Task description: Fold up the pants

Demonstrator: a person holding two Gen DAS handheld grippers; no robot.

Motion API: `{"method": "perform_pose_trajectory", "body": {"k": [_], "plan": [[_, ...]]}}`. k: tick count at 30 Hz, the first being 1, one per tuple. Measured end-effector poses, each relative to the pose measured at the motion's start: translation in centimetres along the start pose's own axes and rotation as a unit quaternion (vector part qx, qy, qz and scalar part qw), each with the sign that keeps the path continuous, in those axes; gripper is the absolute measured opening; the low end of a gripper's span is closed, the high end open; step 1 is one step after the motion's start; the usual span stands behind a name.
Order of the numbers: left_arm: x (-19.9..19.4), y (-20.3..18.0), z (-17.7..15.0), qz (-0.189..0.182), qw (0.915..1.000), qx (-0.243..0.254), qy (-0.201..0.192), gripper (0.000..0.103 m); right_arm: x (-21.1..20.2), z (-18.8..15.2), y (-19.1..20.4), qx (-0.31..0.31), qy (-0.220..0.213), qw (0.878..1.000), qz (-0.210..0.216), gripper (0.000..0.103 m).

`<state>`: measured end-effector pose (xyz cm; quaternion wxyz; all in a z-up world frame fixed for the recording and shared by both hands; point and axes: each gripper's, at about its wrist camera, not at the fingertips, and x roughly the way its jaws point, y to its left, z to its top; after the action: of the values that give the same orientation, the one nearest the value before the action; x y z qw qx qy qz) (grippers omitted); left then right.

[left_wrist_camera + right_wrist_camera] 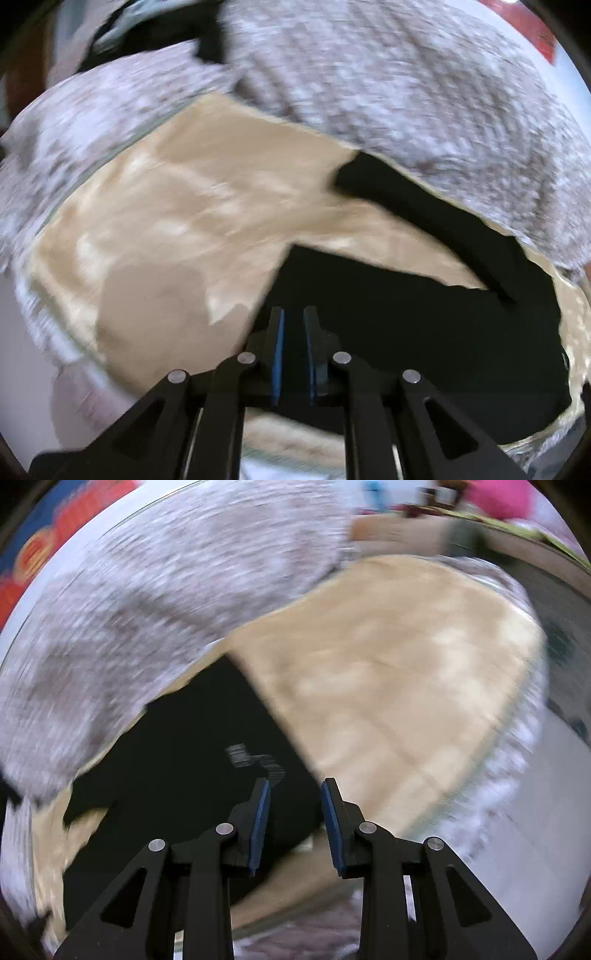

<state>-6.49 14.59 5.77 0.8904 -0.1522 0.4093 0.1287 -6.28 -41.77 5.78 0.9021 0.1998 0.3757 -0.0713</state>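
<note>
A tan wooden counter (406,672) fills the middle. A shaggy grey-white rug (388,92) lies draped over its far part. Something pink (498,498) shows blurred beyond.

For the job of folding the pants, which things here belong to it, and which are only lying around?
Belong to the job:
- black pants, lying on the tan surface
- left gripper, open, nothing between its pads
- right gripper, open, nothing between its pads

Just lying about:
- grey fluffy blanket
- pink thing, too blurred to identify
</note>
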Motion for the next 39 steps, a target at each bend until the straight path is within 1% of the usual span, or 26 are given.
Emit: {"method": "perform_pose_trajectory", "body": {"k": [1, 2, 3, 4, 5, 7, 9, 10, 11, 12, 14, 15, 16, 19, 22, 24, 26, 27, 28, 29, 31, 35, 38, 39], "plan": [[0.5, -1.2, 0.4, -0.01, 0.9998, 0.014, 0.004, 0.026, 0.8, 0.1, 1.5, -0.034, 0.01, 0.999, 0.006, 0.029], [1.0, -2.4, 0.8, -0.028, 0.9991, 0.03, 0.01, 0.031, 2.1, 0.2, 3.2, -0.067, 0.029, 0.997, 0.014, 0.029], [1.5, -3.5, 1.1, -0.045, 0.9979, 0.045, 0.011, 0.038, 3.1, 0.3, 4.4, -0.086, 0.044, 0.995, 0.024, 0.029], [2.2, -4.6, 1.4, -0.056, 0.9965, 0.061, 0.01, 0.039, 4.6, 0.5, 6.0, -0.114, 0.063, 0.991, 0.029, 0.029], [3.0, -5.5, 1.7, -0.059, 0.9955, 0.074, 0.009, 0.039, 5.5, 0.6, 6.8, -0.126, 0.071, 0.989, 0.03, 0.029], [4.6, -6.3, 2.0, -0.05, 0.9944, 0.093, 0.008, 0.04, 7.0, 0.6, 7.5, -0.143, 0.077, 0.986, 0.023, 0.029], [6.6, -6.2, 1.8, -0.028, 0.9941, 0.103, 0.024, 0.04, 9.0, 0.7, 6.9, -0.148, 0.086, 0.985, -0.014, 0.029], [7.6, -5.7, 1.6, -0.01, 0.9944, 0.098, 0.04, 0.04, 9.8, 0.7, 5.9, -0.134, 0.098, 0.986, -0.01, 0.029], [8.1, -5.2, 1.4, -0.007, 0.9945, 0.09, 0.053, 0.04, 9.7, 0.8, 5.2, -0.12, 0.096, 0.988, 0.001, 0.029], [8.0, -5.0, 1.5, -0.013, 0.9952, 0.085, 0.047, 0.04, 9.4, 1.0, 5.1, -0.114, 0.092, 0.989, 0.005, 0.029], [7.0, -5.2, 1.8, -0.008, 0.9955, 0.088, 0.033, 0.04, 8.3, 1.4, 5.2, -0.119, 0.061, 0.991, -0.002, 0.03], [6.6, -5.4, 1.9, -0.015, 0.9956, 0.09, 0.024, 0.04, 8.0, 1.5, 5.3, -0.124, 0.05, 0.991, -0.006, 0.031], [6.1, -5.8, 1.8, -0.019, 0.9954, 0.093, 0.018, 0.04, 7.8, 1.5, 5.2, -0.124, 0.047, 0.991, -0.002, 0.032], [5.4, -7.4, 1.0, -0.033, 0.9929, 0.114, 0.008, 0.041, 7.9, 0.9, 5.8, -0.128, 0.054, 0.99, -0.003, 0.033], [5.9, -8.9, 0.0, -0.047, 0.9901, 0.13, 0.025, 0.041, 8.6, 0.0, 6.7, -0.142, 0.072, 0.987, -0.002, 0.033], [6.5, -9.3, -0.3, -0.042, 0.9885, 0.141, 0.036, 0.041, 8.7, -0.4, 7.6, -0.154, 0.067, 0.986, -0.004, 0.033], [5.9, -9.6, -0.6, -0.046, 0.9879, 0.145, 0.032, 0.041, 8.1, -0.5, 8.6, -0.169, 0.052, 0.984, 0.01, 0.033], [5.4, -9.8, -0.7, -0.051, 0.9874, 0.148, 0.027, 0.041, 7.9, -0.7, 9.1, -0.176, 0.049, 0.983, 0.017, 0.035], [5.1, -10.0, -0.7, -0.054, 0.9867, 0.152, 0.021, 0.044, 7.7, -0.9, 9.6, -0.184, 0.046, 0.982, 0.022, 0.043], [4.8, -10.3, -0.7, -0.057, 0.9858, 0.157, 0.015, 0.045, 7.7, -1.1, 10.2, -0.194, 0.046, 0.98, 0.027, 0.047], [4.6, -10.9, -1.1, -0.063, 0.9839, 0.167, 0.013, 0.046, 8.0, -1.6, 11.4, -0.211, 0.055, 0.975, 0.041, 0.047], [5.3, -11.4, -1.8, -0.073, 0.9802, 0.181, 0.034, 0.046, 8.5, -2.6, 12.9, -0.237, 0.077, 0.967, 0.053, 0.047], [5.5, -11.6, -1.9, -0.078, 0.9792, 0.183, 0.04, 0.046, 8.6, -2.9, 13.2, -0.242, 0.084, 0.965, 0.06, 0.047], [5.3, -11.7, -1.9, -0.08, 0.9792, 0.182, 0.04, 0.048, 8.5, -2.8, 13.2, -0.243, 0.084, 0.964, 0.061, 0.047]]}}
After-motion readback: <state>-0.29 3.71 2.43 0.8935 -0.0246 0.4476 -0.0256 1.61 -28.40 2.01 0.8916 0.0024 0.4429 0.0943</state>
